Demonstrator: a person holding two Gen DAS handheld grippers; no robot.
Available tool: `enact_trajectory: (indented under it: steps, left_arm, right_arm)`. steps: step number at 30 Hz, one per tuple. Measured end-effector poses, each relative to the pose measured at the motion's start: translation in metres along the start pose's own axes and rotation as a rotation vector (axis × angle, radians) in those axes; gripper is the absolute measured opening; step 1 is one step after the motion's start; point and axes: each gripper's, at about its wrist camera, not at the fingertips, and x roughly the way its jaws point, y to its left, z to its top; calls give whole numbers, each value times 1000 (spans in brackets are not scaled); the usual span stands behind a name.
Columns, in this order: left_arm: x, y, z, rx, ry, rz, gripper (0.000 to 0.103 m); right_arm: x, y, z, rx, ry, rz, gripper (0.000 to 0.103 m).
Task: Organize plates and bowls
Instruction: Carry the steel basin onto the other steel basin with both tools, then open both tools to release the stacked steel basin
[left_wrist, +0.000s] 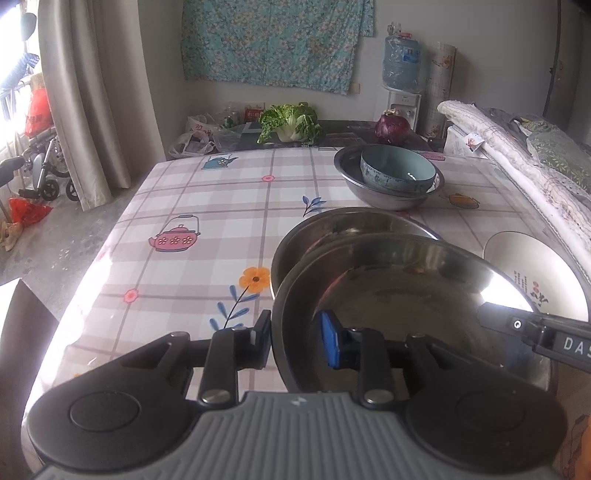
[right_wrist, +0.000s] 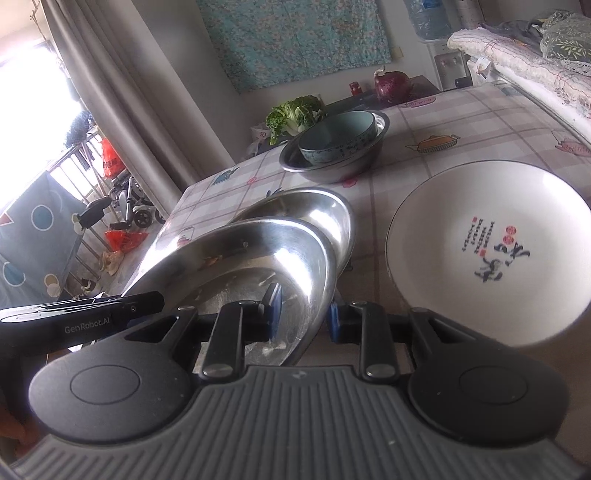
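Observation:
I hold a shallow steel dish (left_wrist: 406, 295) (right_wrist: 240, 266) tilted above the checked tablecloth, one gripper on each side. My left gripper (left_wrist: 297, 341) is shut on its left rim and my right gripper (right_wrist: 303, 312) on its right rim, each with one pad inside and one outside. A second steel dish (left_wrist: 332, 229) (right_wrist: 317, 210) lies just beyond, partly under the held one. To the right lies a white plate (left_wrist: 524, 273) (right_wrist: 480, 240) with a printed design. Farther back a steel basin (left_wrist: 388, 195) (right_wrist: 332, 170) holds a blue-green bowl (left_wrist: 399, 170) (right_wrist: 340, 140).
A cabbage (left_wrist: 290, 123) and a red onion (left_wrist: 391, 127) sit on a dark surface past the table's far end. Folded bedding (left_wrist: 517, 155) runs along the right side. The table's left edge (left_wrist: 110, 240) drops to the floor, where a wheelchair (left_wrist: 48, 173) stands by the curtain.

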Motion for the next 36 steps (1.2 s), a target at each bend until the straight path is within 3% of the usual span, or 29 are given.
enact_trajectory:
  steps: [8, 18, 25, 29, 36]
  left_arm:
    - [35, -5, 15, 18, 35, -16, 30]
    - [49, 0, 20, 7, 48, -34, 35]
    - [37, 0, 19, 24, 1, -27, 53]
    - [30, 2, 17, 18, -12, -28, 62]
    - [13, 1, 8, 13, -43, -56, 82]
  right_arm:
    - [34, -16, 18, 27, 25, -31, 25]
    - [56, -15, 32, 18, 30, -39, 27]
    - [58, -14, 33, 17, 31, -35, 33]
    - [54, -10, 33, 5, 22, -42, 44]
    - [40, -8, 34, 8, -2, -39, 51]
